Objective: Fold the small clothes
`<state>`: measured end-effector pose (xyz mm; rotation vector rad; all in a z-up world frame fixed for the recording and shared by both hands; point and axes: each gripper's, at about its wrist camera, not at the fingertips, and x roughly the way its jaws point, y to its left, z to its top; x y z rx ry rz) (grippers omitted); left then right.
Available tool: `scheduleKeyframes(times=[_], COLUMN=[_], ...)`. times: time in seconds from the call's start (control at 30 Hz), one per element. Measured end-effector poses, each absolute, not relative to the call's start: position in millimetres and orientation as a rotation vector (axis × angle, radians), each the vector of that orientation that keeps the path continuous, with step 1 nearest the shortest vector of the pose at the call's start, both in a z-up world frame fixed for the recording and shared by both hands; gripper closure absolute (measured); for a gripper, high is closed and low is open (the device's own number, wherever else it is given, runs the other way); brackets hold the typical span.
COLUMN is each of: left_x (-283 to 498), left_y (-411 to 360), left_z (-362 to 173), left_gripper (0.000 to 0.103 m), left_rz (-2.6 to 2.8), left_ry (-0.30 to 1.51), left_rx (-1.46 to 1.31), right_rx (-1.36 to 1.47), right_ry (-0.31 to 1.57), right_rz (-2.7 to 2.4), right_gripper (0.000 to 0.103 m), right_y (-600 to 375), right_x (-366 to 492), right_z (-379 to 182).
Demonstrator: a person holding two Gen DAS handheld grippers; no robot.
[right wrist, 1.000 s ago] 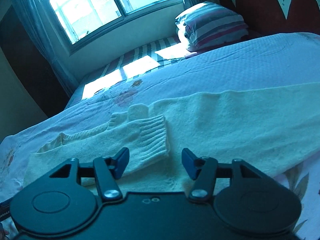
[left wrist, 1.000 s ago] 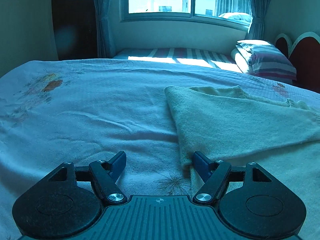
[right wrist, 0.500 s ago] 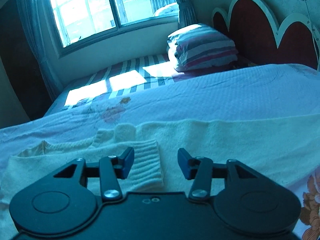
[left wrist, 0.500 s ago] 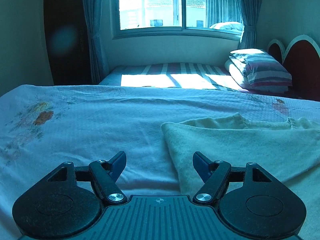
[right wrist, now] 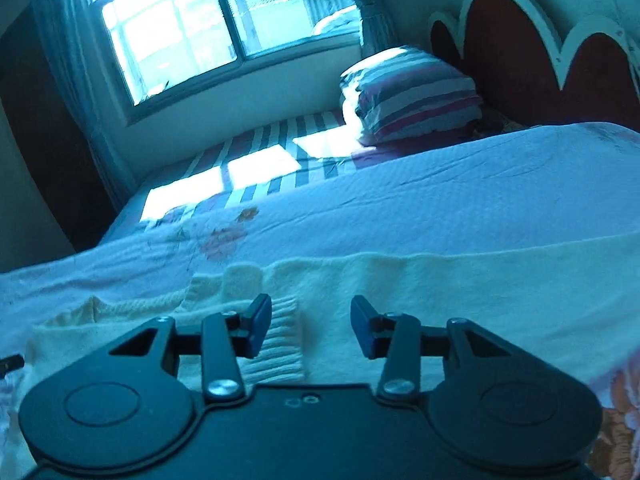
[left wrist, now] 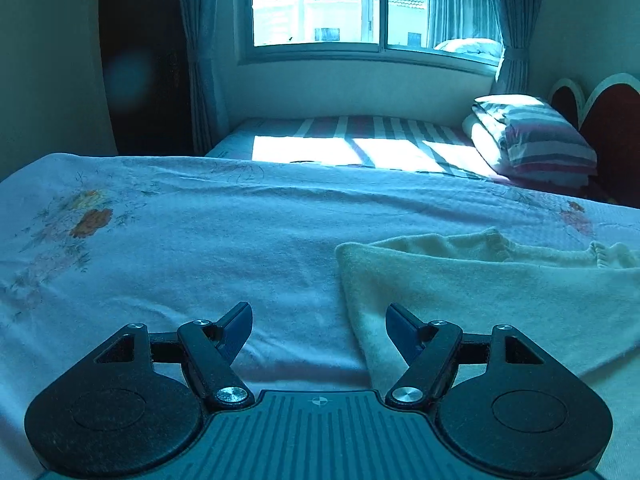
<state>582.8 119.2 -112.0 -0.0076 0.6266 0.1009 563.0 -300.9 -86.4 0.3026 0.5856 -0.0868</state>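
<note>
**Both tongs lifted off sweater, fold step done**

Bedroom, sunlit window, floral bedspread (left wrist: 200,248).

Left wrist: left tongs (left wrist: 319,322) wide apart, empty, hovering at the folded left edge of the cream sweater (left wrist: 480,292). Raised since a second ago; the edge sat right at the right finger then.

Right wrist: right tongs (right wrist: 311,326) wide apart, empty, above the ribbed cuff (right wrist: 276,344) lying on the sweater body. Also pulled back, view blurred. Likely sleeve fold finished; next fold needs a regrasp.

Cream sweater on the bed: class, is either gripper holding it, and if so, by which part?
Nothing is held. The left gripper and right gripper are both open above the sweater.
</note>
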Motion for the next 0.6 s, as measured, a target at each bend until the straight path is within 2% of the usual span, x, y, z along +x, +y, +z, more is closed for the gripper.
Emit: scheduleKeyframes(times=[0.1, 0.23, 0.3, 0.47, 0.6], left_x=[550, 520, 516, 508, 500], left_y=[126, 131, 133, 128, 121], left_z=[-113, -112, -112, -109, -103], left_gripper=[0.029, 0.020, 0.020, 0.020, 0.020], left_rz=[0.109, 0.144, 0.166, 0.197, 0.196], left_ry=[0.619, 0.620, 0.629, 0.640, 0.630], left_rx=[-0.003, 0.015, 0.008, 0.004, -0.018], right_rx=[0.444, 0.631, 0.732, 0.902, 0.929], right_ry=[0.487, 0.436, 0.400, 0.376, 0.366], right_rz=[-0.237, -0.424, -0.488, -0.510, -0.461], right_gripper=[0.060, 0.059, 0.057, 0.062, 0.065], right_y=[-379, -478, -519, -579, -598], right_x=[510, 455, 435, 425, 440], right_z=[-83, -96, -107, -134, -141])
